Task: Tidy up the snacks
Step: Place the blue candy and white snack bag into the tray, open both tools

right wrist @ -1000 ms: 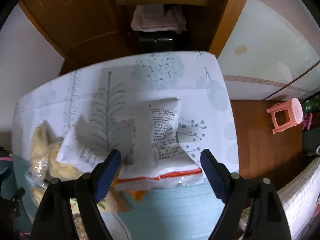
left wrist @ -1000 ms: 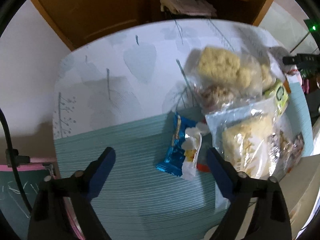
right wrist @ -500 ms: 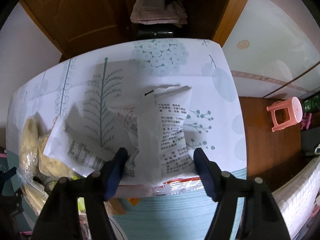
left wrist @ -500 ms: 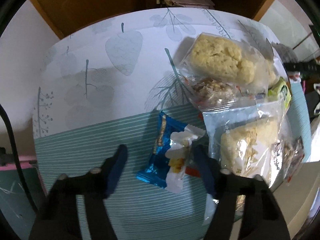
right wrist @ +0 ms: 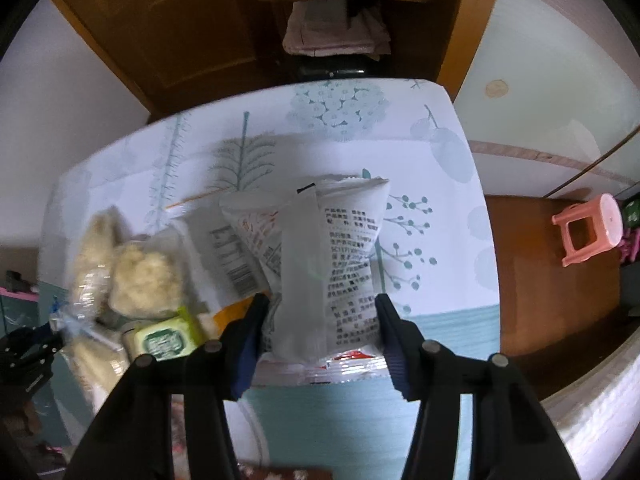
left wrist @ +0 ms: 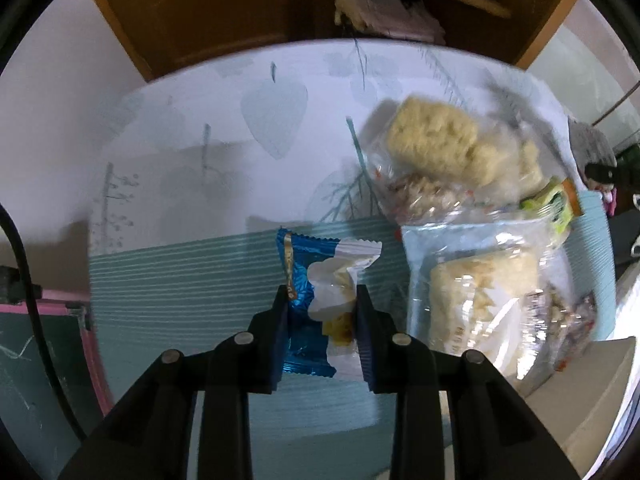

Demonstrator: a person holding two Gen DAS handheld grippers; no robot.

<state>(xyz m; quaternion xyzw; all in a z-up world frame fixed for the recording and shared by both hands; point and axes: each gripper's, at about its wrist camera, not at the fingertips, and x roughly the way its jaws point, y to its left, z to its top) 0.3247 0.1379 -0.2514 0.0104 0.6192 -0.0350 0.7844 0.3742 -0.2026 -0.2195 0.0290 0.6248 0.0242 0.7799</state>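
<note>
Grabbing is the step now: your left gripper (left wrist: 322,304) has just been closing and pinches the small blue snack (left wrist: 304,300) on the teal mat (left wrist: 180,280), while your right gripper (right wrist: 318,304) has just been closing on the white pack (right wrist: 340,264) beside the pile (right wrist: 132,280). Next, I think, you lift both straight up and keep the squeeze soft so nothing gets crushed. Blur hides the pile's labels, and you see no box or tray to put them in.

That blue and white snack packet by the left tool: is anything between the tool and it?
Nothing is in the way. The left tool has just been closing, and its fingers already press both sides of the blue and white snack packet.
</note>
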